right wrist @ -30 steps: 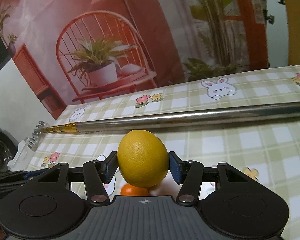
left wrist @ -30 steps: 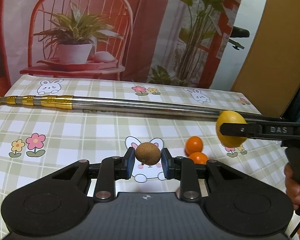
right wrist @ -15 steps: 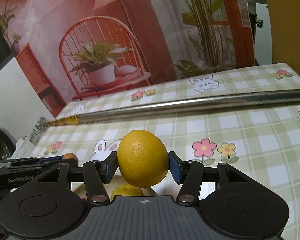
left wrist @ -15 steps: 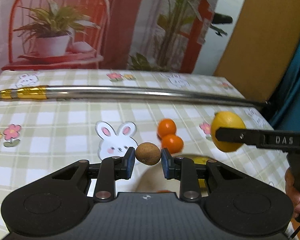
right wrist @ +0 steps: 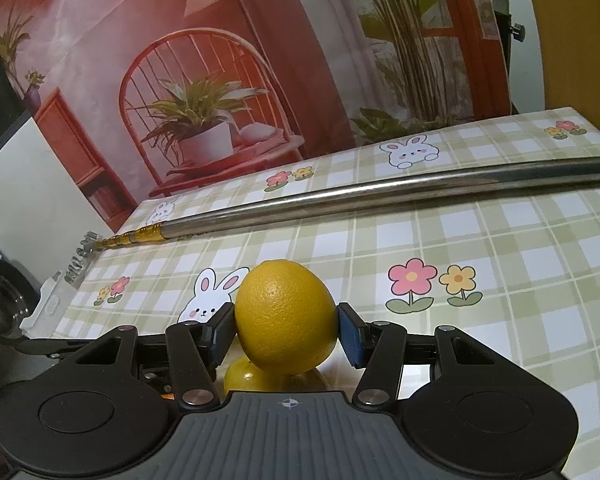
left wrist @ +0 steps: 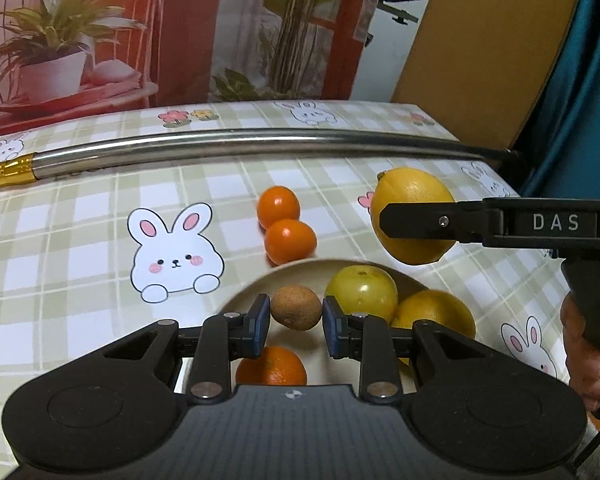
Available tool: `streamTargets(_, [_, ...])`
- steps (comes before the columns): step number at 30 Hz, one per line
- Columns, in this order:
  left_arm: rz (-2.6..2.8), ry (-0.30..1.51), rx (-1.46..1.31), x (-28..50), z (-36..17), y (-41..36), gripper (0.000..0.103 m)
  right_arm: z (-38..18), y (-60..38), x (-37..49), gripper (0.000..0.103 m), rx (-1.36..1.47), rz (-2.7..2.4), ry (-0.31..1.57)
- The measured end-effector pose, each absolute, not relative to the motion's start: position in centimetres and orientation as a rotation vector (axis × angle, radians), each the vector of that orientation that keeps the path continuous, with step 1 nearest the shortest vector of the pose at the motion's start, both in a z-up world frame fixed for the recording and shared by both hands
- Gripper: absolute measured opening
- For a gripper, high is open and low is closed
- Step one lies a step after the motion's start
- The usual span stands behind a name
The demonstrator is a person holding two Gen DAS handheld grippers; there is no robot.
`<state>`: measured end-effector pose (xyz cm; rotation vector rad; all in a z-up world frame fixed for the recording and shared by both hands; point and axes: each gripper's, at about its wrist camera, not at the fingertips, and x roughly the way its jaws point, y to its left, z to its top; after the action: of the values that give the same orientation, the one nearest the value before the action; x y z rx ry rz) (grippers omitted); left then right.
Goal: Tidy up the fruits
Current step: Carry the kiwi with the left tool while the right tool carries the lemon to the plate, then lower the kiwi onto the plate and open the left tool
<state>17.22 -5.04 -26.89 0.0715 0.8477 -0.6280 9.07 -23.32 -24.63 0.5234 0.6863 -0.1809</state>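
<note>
Left gripper [left wrist: 296, 314] is clamped on a small brown fruit [left wrist: 296, 307], jaws nearly closed, pads touching both sides. The brown fruit is slightly oval, long axis roughly across the jaws, tilted a bit down to the right; it hangs above the plate [left wrist: 256, 286], over its left half.

Right gripper [right wrist: 286, 330] is clamped on a lemon [right wrist: 286, 316], jaws part-way open, pads pressed on both flanks. In the right wrist view the lemon stands upright, long axis vertical, narrower end up. In the left wrist view the same lemon [left wrist: 414, 216] sits just beyond the plate's far-right rim, off the table, its nub pointing up-left; the right gripper's finger [left wrist: 420, 222] crosses its middle. A hand [left wrist: 586, 352] holds the right gripper's handle, right of the plate.

In the plate: a yellow-green round fruit [left wrist: 362, 292] at the far side, a yellow-orange fruit [left wrist: 436, 316] touching it on the right, and an orange [left wrist: 272, 366] at the near side, partly hidden by the left gripper body.

Two small oranges [left wrist: 286, 230] lie on the checked tablecloth [left wrist: 80, 220] just beyond the plate's far rim, touching each other, one behind the other. A long metal pole [left wrist: 240, 142] with a gold band lies across the cloth well beyond the plate, long axis left to right.
</note>
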Motion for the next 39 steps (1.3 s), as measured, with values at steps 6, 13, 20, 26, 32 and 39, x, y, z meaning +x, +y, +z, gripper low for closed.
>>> streamTargets(6, [-0.621,0.880,0.072,17.6,-27.5,-5.2,0.030,-25.1,-23.4,8.9,0.050,0.539,-0.185,0.698])
streamTargets(13, [-0.613,0.897,0.066,18.0,-27.9,-5.3,0.030,-25.5,-23.6,8.6,0.050,0.563,-0.185,0.707])
streamTargets(20, [-0.616,0.889,0.067,17.8,-27.3,-5.3,0.030,-25.5,-23.5,8.5,0.050,0.584,-0.189,0.725])
streamTargets(26, [-0.614,0.872,0.039,17.3,-26.7,-4.7,0.030,-24.5,-22.9,7.9,0.050,0.565,-0.191,0.717])
streamTargets(32, [-0.618,0.884,-0.004,17.4,-27.0,-4.0,0.030,-23.6,-22.1,7.2,0.050,0.546,-0.201,0.718])
streamTargets(39, [-0.591,0.862,-0.053,16.4,-26.4,-2.2,0.030,-22.9,-20.8,6.2,0.050,0.528,-0.203,0.722])
